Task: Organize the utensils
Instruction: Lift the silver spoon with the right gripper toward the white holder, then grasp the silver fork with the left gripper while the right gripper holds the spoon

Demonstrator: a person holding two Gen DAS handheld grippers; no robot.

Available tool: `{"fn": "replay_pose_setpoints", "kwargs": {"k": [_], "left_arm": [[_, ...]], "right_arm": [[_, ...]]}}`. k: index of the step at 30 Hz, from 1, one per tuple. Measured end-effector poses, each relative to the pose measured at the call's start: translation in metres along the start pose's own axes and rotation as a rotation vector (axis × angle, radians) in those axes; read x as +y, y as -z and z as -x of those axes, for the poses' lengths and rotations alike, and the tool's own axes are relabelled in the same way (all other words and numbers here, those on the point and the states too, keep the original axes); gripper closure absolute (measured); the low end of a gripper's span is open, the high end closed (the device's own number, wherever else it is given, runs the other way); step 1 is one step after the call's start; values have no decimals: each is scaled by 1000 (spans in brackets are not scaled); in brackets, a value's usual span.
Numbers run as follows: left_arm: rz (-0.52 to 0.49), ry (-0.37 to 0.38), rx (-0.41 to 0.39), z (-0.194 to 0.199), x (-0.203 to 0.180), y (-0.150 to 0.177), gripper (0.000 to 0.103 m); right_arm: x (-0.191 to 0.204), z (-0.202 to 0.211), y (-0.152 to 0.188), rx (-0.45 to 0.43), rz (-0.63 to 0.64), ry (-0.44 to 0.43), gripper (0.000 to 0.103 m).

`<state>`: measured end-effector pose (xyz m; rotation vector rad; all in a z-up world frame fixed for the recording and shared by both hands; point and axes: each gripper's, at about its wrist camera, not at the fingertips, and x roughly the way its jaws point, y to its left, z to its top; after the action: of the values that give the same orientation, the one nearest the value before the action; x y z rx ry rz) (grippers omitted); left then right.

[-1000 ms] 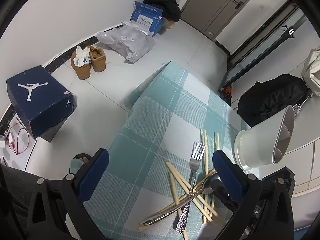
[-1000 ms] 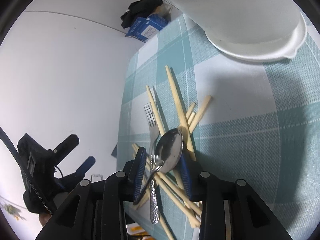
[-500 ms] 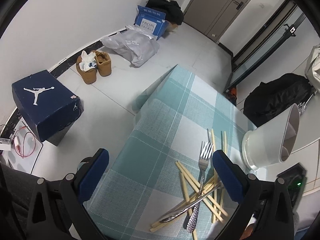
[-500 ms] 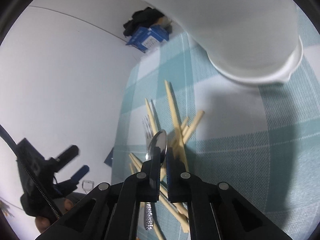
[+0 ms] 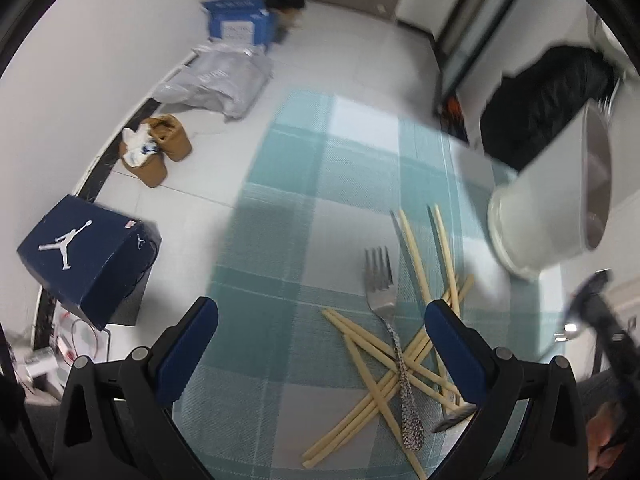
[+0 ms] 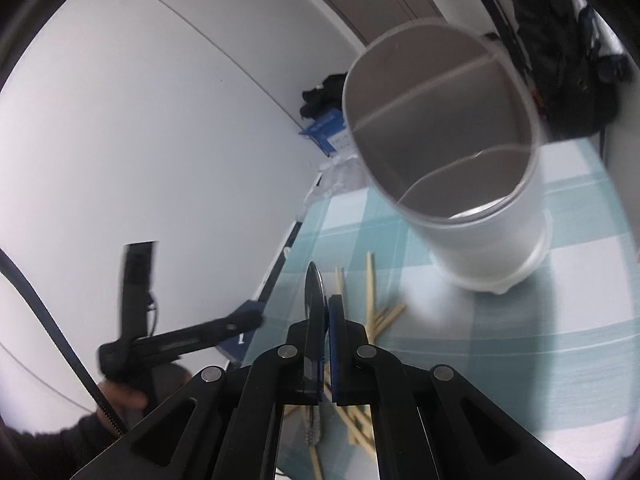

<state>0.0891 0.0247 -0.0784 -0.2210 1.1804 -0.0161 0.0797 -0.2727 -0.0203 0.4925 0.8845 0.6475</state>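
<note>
My right gripper (image 6: 325, 320) has its jaws clenched on the spoon (image 6: 313, 288), lifted off the bench (image 6: 520, 360). I should carry it over the holder (image 6: 472, 248) and lower it into one compartment. Left gripper (image 5: 320, 320) stands released above the fork (image 5: 380, 292) and chopsticks (image 5: 412, 248).

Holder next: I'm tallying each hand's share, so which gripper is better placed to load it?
Right: the right gripper is shut on the spoon, facing the holder. The left gripper is open above the fork.

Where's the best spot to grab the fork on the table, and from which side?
Take the fork at its bare neck just below the tines, coming from above with jaws across it. It lies flat on the cloth; lower down, its handle crosses the chopsticks.
</note>
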Motion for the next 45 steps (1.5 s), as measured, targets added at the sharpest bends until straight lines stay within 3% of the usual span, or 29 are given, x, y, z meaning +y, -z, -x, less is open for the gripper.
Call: {"fn": "replay_pose_setpoints", "kwargs": {"k": [4,9,12,15,19,22,24,34,45], "left_arm": [[-32,-23,77,-22,-10,-5,1],[-37,-73,114,-34,-17,-8,9],[-53,-93,153,-43,-24,-9,28],[-96,-159,150,-44,-34,-10,37],[-60,-169,126,-40,-35,-12,50],[-39,-175,121,-42,-39,-16,66],[-42,-167,125,-42,-42,-18,84],[56,-118,80,-39,-37,-27,86],[61,-4,-176,27,-46,-20,86]], "right_arm": [[-7,20,-4,-48,-5,-3,102],[0,38,-5,-99,47,30,102],[3,46,-1,-120,71,46,102],[1,59,4,-128,72,56,102],[-5,73,3,-136,62,59,102],[-3,80,5,-143,70,61,102],[-2,81,6,-142,77,57,102],[4,81,7,-153,131,121,102],[18,75,12,-164,209,170,102]]}}
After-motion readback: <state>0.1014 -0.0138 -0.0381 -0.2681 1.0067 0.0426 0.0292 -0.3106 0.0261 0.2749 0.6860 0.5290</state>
